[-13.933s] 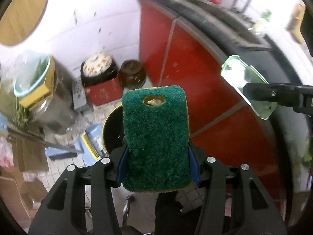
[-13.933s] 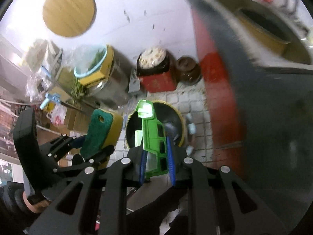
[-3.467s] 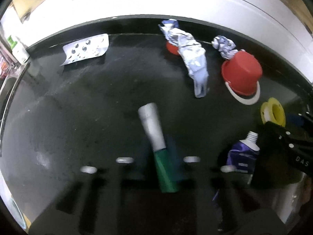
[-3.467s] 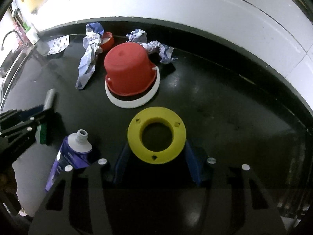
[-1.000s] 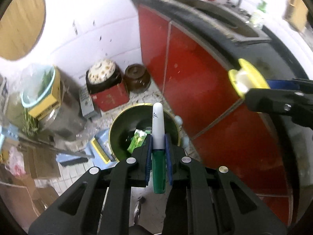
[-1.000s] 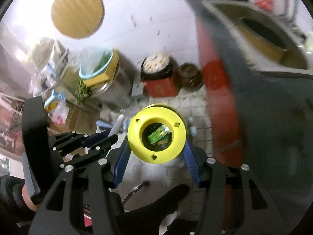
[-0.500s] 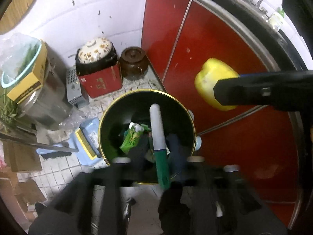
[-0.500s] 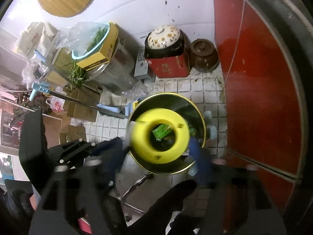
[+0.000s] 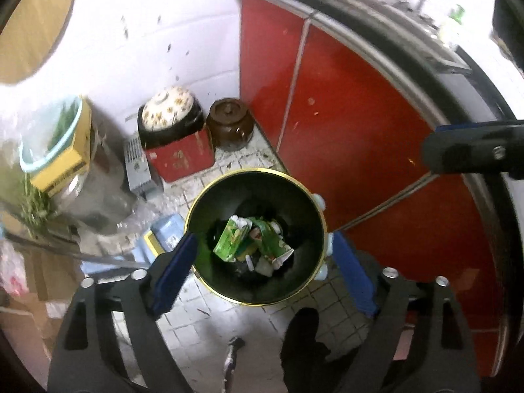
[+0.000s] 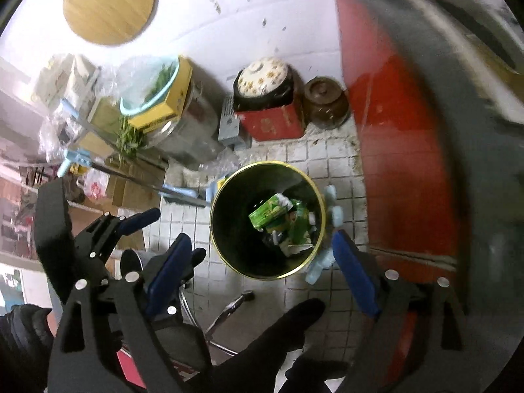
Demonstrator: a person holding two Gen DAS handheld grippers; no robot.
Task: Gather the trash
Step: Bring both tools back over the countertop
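A black trash bin with a gold rim (image 9: 316, 209) stands on the tiled floor below both grippers; it also shows in the right wrist view (image 10: 226, 196). Inside lie green cartons (image 9: 234, 237) and other scraps (image 10: 294, 226). My left gripper (image 9: 262, 262) is open and empty, directly above the bin. My right gripper (image 10: 262, 258) is open and empty, also above the bin. The right gripper's finger (image 9: 471, 154) shows at the right in the left wrist view. The left gripper (image 10: 108, 229) shows at the left in the right wrist view.
A red cabinet (image 9: 344, 114) under a dark counter stands right of the bin. A red box with a patterned pot (image 9: 173, 131) and a brown jar (image 9: 231, 126) stand against the white wall. Clutter, cardboard and a yellow box (image 10: 157, 98) lie at the left.
Both grippers opened. The green-and-white pen left the left gripper and the yellow ring left the right gripper; neither is clearly visible in the bin now.
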